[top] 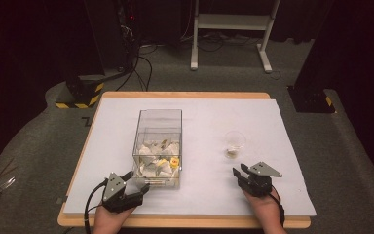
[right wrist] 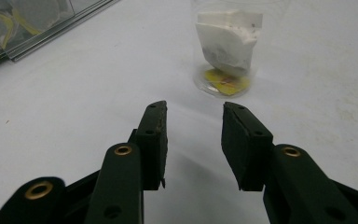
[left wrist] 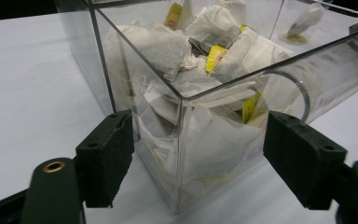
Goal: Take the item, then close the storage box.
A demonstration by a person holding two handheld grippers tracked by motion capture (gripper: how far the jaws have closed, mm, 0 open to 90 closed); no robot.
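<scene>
Left claw (left wrist: pixel 196 154) straddles clear box (left wrist: pixel 182 116) corner, pads apart.

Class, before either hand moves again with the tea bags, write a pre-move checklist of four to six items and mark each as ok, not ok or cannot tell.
1. Left gripper open: ok; its fingers stand apart on either side of the near corner of the clear box, not pressing it.
2. Right gripper empty: ok; nothing lies between its fingers.
3. Clear box upright on the white mat: ok.
4. Tea bags reachable from above: ok; the box has no lid.
5. Clear cup upright: ok; a tea bag sits inside it.
6. Path from right gripper to cup free: ok; bare mat lies between them.
</scene>
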